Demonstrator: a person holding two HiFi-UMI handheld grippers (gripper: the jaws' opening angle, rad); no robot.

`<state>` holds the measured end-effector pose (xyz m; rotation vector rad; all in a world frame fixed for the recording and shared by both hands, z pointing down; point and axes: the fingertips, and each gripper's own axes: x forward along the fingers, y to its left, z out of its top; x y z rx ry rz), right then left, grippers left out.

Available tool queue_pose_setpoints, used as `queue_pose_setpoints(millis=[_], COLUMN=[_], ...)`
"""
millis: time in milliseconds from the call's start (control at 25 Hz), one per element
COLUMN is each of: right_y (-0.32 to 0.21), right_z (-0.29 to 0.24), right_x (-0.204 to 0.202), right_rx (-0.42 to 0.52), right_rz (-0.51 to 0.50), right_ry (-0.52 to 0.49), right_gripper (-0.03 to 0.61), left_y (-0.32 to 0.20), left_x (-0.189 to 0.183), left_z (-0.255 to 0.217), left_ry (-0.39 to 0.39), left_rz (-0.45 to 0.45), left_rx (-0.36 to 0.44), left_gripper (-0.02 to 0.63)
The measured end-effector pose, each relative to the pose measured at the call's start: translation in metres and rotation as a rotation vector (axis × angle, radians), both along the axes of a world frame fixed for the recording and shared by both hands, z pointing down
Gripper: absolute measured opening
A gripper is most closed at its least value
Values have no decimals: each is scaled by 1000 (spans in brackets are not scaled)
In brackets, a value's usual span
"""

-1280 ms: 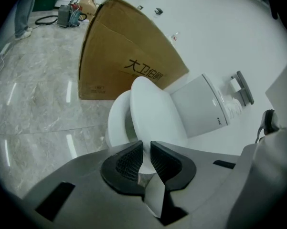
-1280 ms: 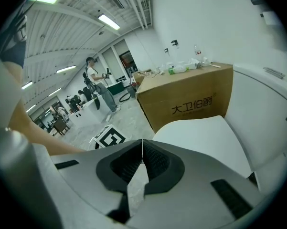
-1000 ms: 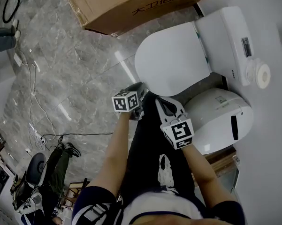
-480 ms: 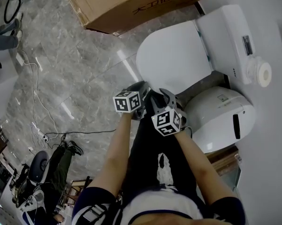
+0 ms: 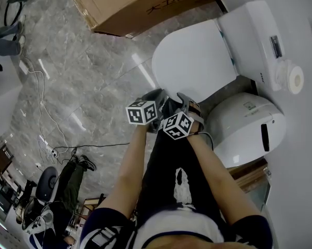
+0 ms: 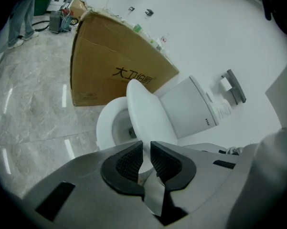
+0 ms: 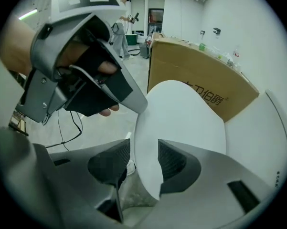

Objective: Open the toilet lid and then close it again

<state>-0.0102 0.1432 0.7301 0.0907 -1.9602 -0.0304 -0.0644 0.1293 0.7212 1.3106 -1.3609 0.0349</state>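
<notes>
**Two claws at the front edge of a raised toilet lid**

Two claws meet at the near rim of the white toilet lid [image 5: 194,61], just beside each other above the person's dark trouser legs.

The left claw [image 6: 146,159] pinches the lid's front edge. In the left gripper view the thin rim runs down between its ribbed black pads, which close on it from both sides. From there the lid stands tilted up off the bowl [image 6: 110,125], whose opening shows at the lid's left. The white tank [image 6: 186,109] is behind it.

The right claw [image 7: 143,163] is spread, and its jaws have just been opening. In the right gripper view the lid's rim stands between the two pads. There is a clear gap at the left pad, so nothing is gripped. The left claw's grey body, with a hand around it, fills the upper left of that view.

A big brown cardboard box [image 5: 145,1] with printed characters lies on the grey marble floor [image 5: 67,71] beyond the toilet. A rounded white bin [image 5: 244,128] stands beside the bowl against the wall, and a paper roll [image 5: 293,81] hangs near the tank. Thin cables [image 5: 41,108] trail across the floor at the left.
</notes>
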Motion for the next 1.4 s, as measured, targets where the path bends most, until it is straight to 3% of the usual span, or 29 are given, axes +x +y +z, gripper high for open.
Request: queue_pose_setpoints(millis=[240, 640, 1080, 1160, 1400], right_y=[-7, -5, -16, -19, -31], right_z=[12, 11, -19, -27, -50], right_x=[6, 3, 11, 13, 20], right_rx=[61, -32, -69, -82, -115], right_rz=[24, 45, 98, 119, 163], right_ry=[51, 31, -65, -82, -128], right_gripper=[144, 143, 143, 143, 141], left_y=[-1, 1, -10, -9, -14], left_x=[1, -2, 2, 0, -8], left_z=[0, 3, -41, -46, -70], left_ry=[-3, 37, 5, -49, -359], left_rz=[21, 47, 122, 144, 289], left_rx=[-14, -19, 151, 150, 179], left_gripper=[55, 60, 54, 53, 8])
